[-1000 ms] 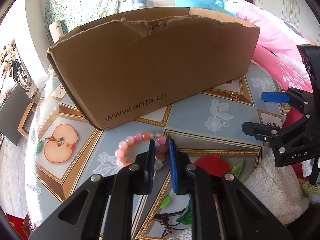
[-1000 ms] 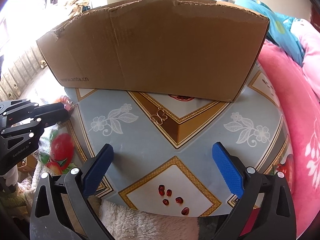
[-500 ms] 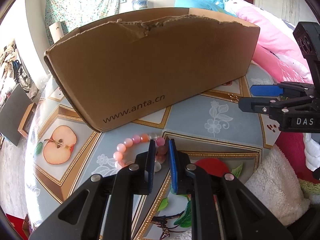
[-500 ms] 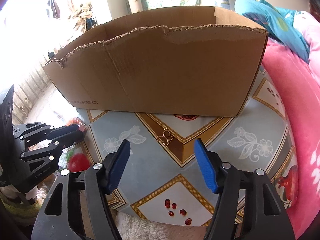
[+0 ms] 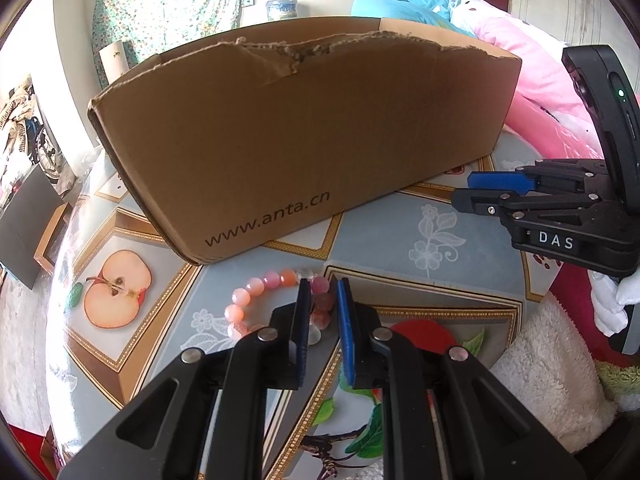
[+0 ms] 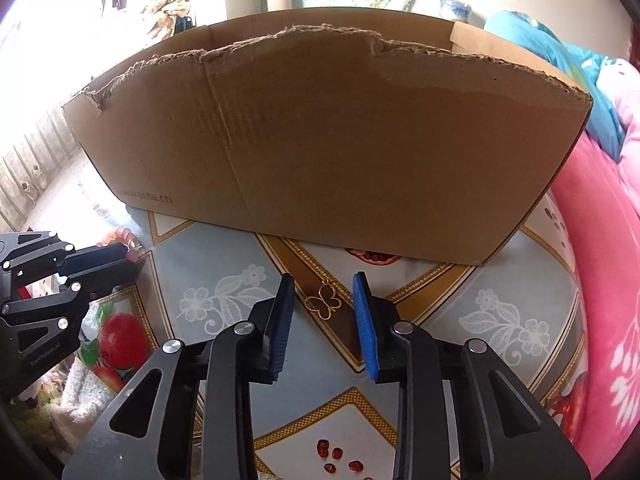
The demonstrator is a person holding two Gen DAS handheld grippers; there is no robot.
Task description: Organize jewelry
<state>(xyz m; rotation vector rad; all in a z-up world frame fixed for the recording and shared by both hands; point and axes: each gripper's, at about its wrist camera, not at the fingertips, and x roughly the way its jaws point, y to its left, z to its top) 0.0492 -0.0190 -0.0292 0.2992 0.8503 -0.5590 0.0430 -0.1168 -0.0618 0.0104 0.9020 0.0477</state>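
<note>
Organizing jewelry, early stage. Neither piece has yet reached the torn-edged brown cardboard box printed "www.anta.cn" (image 5: 304,136), which stands on the bench covered in a fruit-and-flower patterned cloth (image 5: 400,216); both pieces lie on the bench in front of it. The left gripper (image 5: 322,298) has its blue-padded fingers (image 5: 304,316) drawn close around one side of the pink and orange beaded bracelet (image 5: 256,296), apparently clamped on the beads, though contact cannot be confirmed and the bracelet appears to rest on the cloth. The right gripper (image 6: 322,292) holds its fingers (image 6: 362,312) apart, either side of the small gold wire butterfly pendant (image 6: 325,300), which lies untouched between them. Judged remaining: closing on the pendant, lifting both pieces, and placing them in the box. The left wrist view alone shows the bracelet's bead loop; the right wrist view alone shows the pendant and part of the box's inner far wall, though not its floor, so its contents cannot be told.
</note>
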